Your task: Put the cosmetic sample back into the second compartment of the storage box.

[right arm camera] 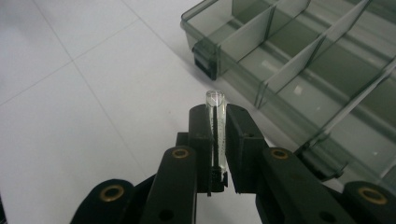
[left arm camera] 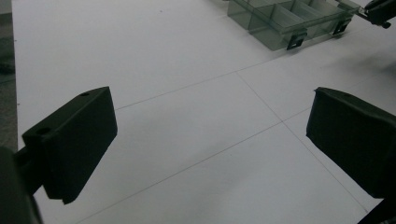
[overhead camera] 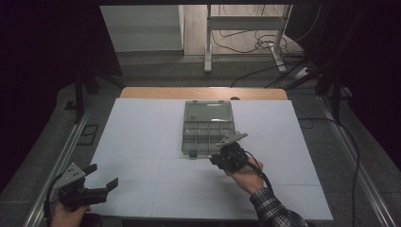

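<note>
A smoky clear compartment box (overhead camera: 207, 126) lies open in the middle of the white table, its lid tipped back. The box (right arm camera: 303, 60) has several empty divided sections, and its front edge (left arm camera: 289, 23) sits far ahead of the left jaws. My right gripper (overhead camera: 222, 156) hovers just in front of the box's near right corner. That right gripper (right arm camera: 216, 116) is shut on a small clear tube (right arm camera: 215, 108) that stands up between the jaws. My left gripper (overhead camera: 101, 177) is at the table's near left edge, and the left gripper (left arm camera: 210, 135) is wide open with nothing in it.
The white table (overhead camera: 142, 142) has thin seam lines across it. Two black latches (left arm camera: 297, 41) stick out from the box's front wall. Beyond the table's far edge are a metal frame (overhead camera: 246, 28) and loose cables on the floor.
</note>
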A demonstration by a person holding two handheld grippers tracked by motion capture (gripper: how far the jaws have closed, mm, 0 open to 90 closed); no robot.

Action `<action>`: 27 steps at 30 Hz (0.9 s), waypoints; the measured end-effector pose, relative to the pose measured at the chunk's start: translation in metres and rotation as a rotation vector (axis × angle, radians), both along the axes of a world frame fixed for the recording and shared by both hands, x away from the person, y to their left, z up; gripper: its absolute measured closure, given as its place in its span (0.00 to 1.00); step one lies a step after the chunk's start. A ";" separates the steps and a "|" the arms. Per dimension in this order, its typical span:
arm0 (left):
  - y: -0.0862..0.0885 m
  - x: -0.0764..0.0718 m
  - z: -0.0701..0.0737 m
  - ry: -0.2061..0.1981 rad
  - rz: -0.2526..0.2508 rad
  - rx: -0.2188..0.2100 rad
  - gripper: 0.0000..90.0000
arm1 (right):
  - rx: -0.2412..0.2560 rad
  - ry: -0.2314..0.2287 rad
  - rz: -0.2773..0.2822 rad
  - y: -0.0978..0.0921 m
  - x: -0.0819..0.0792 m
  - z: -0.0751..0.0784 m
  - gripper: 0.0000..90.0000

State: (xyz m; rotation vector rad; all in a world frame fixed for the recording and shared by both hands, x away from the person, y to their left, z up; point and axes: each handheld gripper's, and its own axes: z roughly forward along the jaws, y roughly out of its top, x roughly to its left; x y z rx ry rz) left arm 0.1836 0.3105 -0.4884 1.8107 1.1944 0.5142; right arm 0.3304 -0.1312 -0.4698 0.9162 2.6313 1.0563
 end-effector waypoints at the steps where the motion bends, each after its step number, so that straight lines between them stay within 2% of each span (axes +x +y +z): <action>1: 0.000 0.000 0.000 0.000 0.000 0.000 0.02 | 0.003 -0.005 0.000 0.000 0.002 0.001 0.90; 6: 0.000 0.000 0.000 0.001 0.000 -0.002 0.02 | 0.016 -0.019 -0.009 0.003 0.010 0.004 0.90; 11: 0.000 0.001 0.000 0.001 0.001 -0.004 0.02 | 0.010 -0.033 -0.008 0.006 0.016 0.004 0.90; 27: 0.000 0.001 0.000 0.003 -0.001 -0.007 0.02 | 0.022 -0.051 -0.042 0.018 0.039 0.002 0.90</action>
